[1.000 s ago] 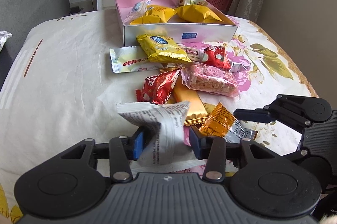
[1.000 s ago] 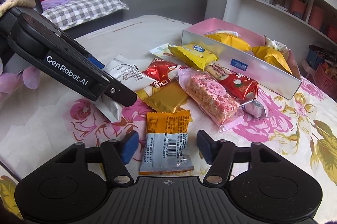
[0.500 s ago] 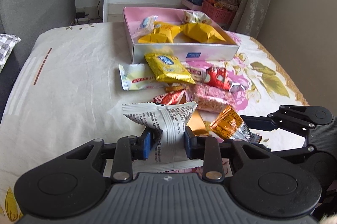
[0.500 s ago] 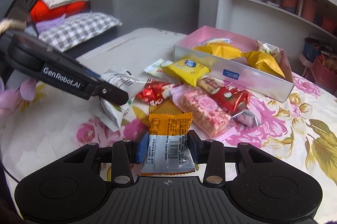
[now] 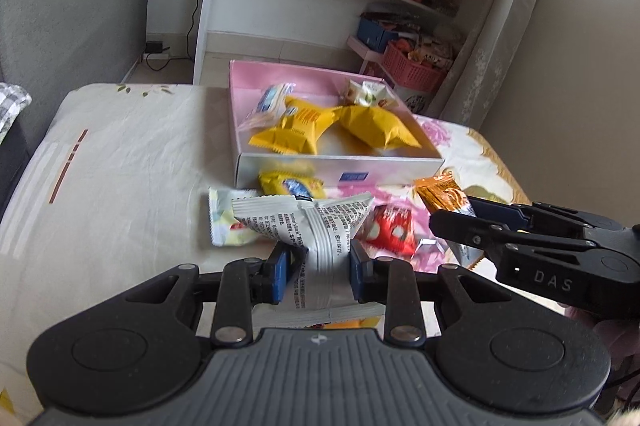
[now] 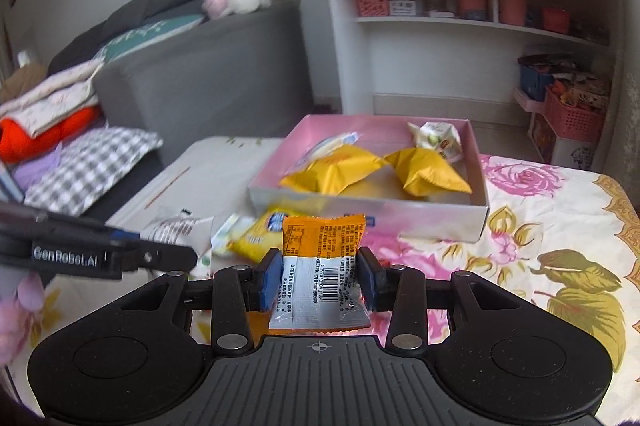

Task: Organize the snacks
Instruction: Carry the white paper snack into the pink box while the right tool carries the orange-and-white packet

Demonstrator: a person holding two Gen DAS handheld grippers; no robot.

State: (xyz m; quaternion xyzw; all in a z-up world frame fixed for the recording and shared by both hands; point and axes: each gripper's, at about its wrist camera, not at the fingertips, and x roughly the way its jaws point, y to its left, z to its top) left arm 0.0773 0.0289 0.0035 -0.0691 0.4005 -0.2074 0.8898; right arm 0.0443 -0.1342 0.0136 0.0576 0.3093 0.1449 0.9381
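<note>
My left gripper (image 5: pixel 319 272) is shut on a white printed snack packet (image 5: pixel 316 226) and holds it above the table. My right gripper (image 6: pixel 319 282) is shut on an orange and silver snack packet (image 6: pixel 322 266), also lifted; it also shows in the left wrist view (image 5: pixel 442 196). The pink box (image 5: pixel 336 168) lies ahead with two yellow bags (image 5: pixel 300 130) and other packets inside. It shows in the right wrist view (image 6: pixel 372 210) too.
Loose snacks lie in front of the box: a yellow packet (image 5: pixel 290 184), a pale green packet (image 5: pixel 226 226), a red packet (image 5: pixel 390 230). A grey sofa (image 6: pixel 192 66) stands at the left. A white shelf (image 6: pixel 472 18) stands behind the table.
Both grippers have closed on their packets and lifted them off the table, moving toward the pink box. The loose pile now lies lower and nearer in both views.
</note>
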